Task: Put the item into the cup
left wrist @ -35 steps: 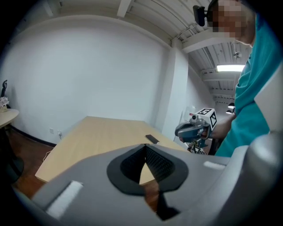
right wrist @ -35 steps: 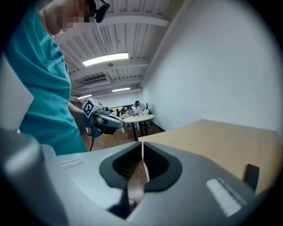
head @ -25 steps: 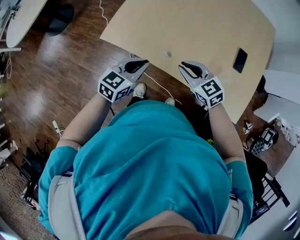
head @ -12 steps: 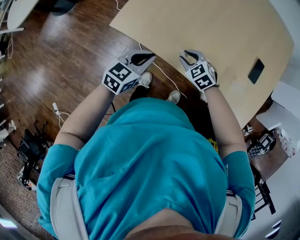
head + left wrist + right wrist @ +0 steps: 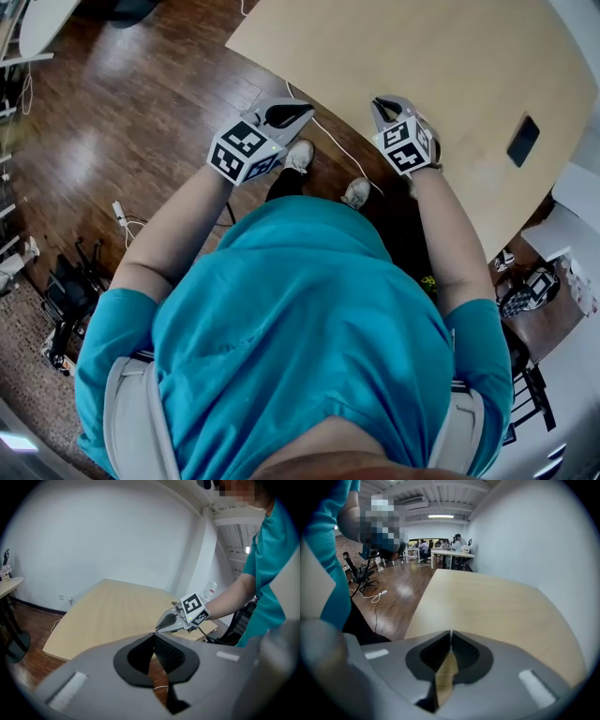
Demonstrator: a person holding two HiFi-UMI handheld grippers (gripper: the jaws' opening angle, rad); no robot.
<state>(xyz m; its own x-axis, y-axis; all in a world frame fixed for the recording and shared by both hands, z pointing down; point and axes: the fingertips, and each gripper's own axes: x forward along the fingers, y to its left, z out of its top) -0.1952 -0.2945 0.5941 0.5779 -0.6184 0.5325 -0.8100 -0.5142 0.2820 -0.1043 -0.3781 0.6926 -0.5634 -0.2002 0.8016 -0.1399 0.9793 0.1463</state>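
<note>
No cup and no item show in any view. My left gripper (image 5: 307, 109) hangs over the floor just off the near edge of the pale wooden table (image 5: 422, 56); its jaws meet at the tips, shut and empty (image 5: 153, 635). My right gripper (image 5: 378, 101) is at the table's near edge, pointing steeply down. Its jaws have just been closing and now stand shut with nothing between them (image 5: 450, 633). The left gripper view catches the right gripper (image 5: 158, 627) over the table (image 5: 117, 606). That tabletop (image 5: 487, 606) lies bare in front of both.
A flat black rectangle (image 5: 522, 141) lies on the table at the right. Dark wood floor (image 5: 112, 141) with a white cable (image 5: 323, 150) runs below the edge, beside the person's shoes (image 5: 300, 155). Office chairs (image 5: 358, 573) and distant desks (image 5: 450, 552) stand far off.
Both grippers have come down toward the table's near edge. The right one tipped steeply downward and rolled, and its jaws went from apart to shut.
</note>
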